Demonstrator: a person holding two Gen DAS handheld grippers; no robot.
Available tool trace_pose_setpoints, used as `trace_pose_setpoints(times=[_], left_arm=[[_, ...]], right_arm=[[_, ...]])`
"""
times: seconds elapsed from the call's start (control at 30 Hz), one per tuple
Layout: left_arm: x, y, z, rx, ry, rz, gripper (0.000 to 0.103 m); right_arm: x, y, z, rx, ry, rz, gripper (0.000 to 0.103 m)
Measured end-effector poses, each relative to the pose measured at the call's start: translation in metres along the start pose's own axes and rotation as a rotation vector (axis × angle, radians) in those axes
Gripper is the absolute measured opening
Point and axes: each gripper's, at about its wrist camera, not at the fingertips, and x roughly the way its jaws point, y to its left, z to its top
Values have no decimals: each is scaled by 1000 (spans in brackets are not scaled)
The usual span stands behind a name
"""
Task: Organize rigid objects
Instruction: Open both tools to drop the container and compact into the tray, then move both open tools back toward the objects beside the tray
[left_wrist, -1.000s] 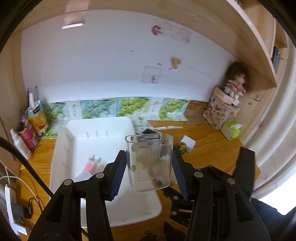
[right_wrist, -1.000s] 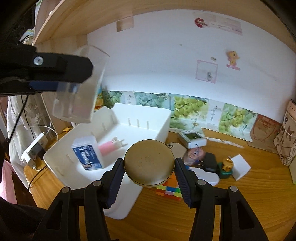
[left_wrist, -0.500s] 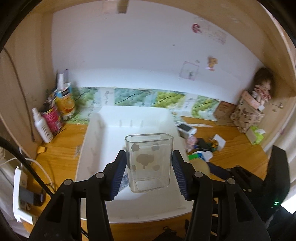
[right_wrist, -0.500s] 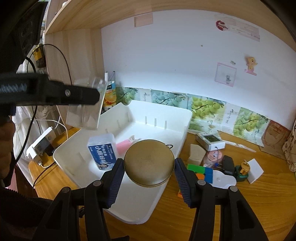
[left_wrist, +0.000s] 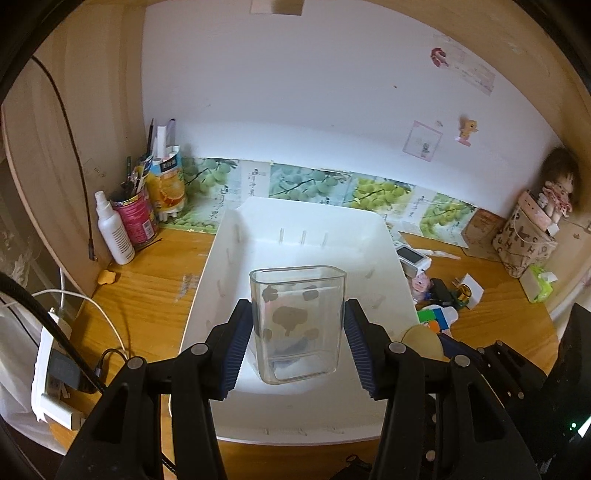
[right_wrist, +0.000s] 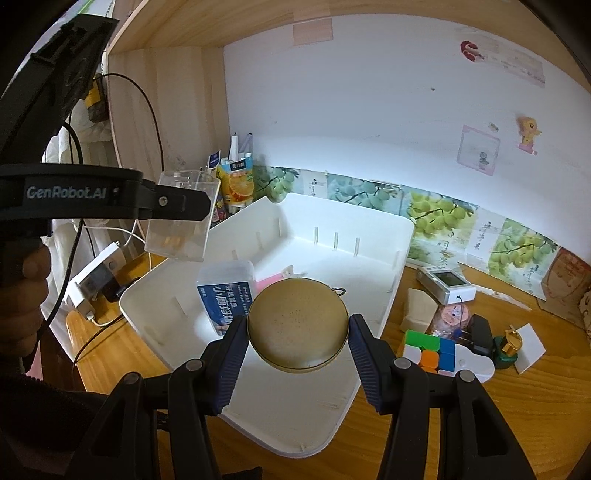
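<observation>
My left gripper (left_wrist: 298, 332) is shut on a clear plastic container (left_wrist: 298, 325) with brown spots, held upright above the near half of the white tray (left_wrist: 236, 229). From the right wrist view that clear container (right_wrist: 179, 221) hangs over the tray's left rim (right_wrist: 147, 284). My right gripper (right_wrist: 298, 336) is shut on a round gold tin (right_wrist: 298, 330), held over the tray's near right part. Inside the tray lie a blue-labelled box (right_wrist: 225, 295) and a pink item (right_wrist: 269, 282), partly hidden behind the tin.
Right of the tray sit a colour cube (right_wrist: 430, 349), a small white device with a screen (right_wrist: 447, 282), a beige block (right_wrist: 417, 310) and other small items. Bottles and a pen can (left_wrist: 135, 218) stand at the back left. A power strip with cables (left_wrist: 51, 373) lies left.
Both grippers have shifted left over the tray, still carrying their objects. The clear container has sunk lower toward the tray, and the tin now hangs further over the tray floor.
</observation>
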Motion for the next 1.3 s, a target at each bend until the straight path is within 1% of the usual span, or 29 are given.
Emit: trace_pose_setpoints(times=[0.03, 0.1, 0.13, 0.17, 0.23, 0.37, 0.5, 0.73, 1.07, 1.3], left_arm=[[0, 0, 0, -5, -1, 0, 55], [0, 0, 0, -13, -3, 4, 55], [0, -1, 0, -16, -3, 7, 55], [0, -1, -1, -19, -3, 8, 56], [-1, -3, -2, -24, -4, 11, 72], [-7, -10, -3, -23, -26, 20, 78], [-11, -19, -4, -19, -38, 23, 79], [-17, -41, -5, -17, -57, 21, 79], [-31, -86, -1, -30, -109, 26, 79], [-32, -113, -2, -56, -105, 14, 79]], right_arm=[[0, -1, 1, -2, 1, 3, 58], [-1, -1, 1, -7, -2, 3, 76], [-2, 0, 1, -12, -5, 0, 77], [-4, 0, 0, -16, -10, -2, 77], [-5, 0, 0, -18, -9, -1, 77], [-9, -3, -1, -21, -12, -1, 77], [-13, -8, -3, -18, -15, -2, 80], [-23, -18, -9, -19, -16, 0, 80], [-47, -56, -12, -35, -10, -10, 80], [-63, -80, -15, -64, 5, -20, 80]])
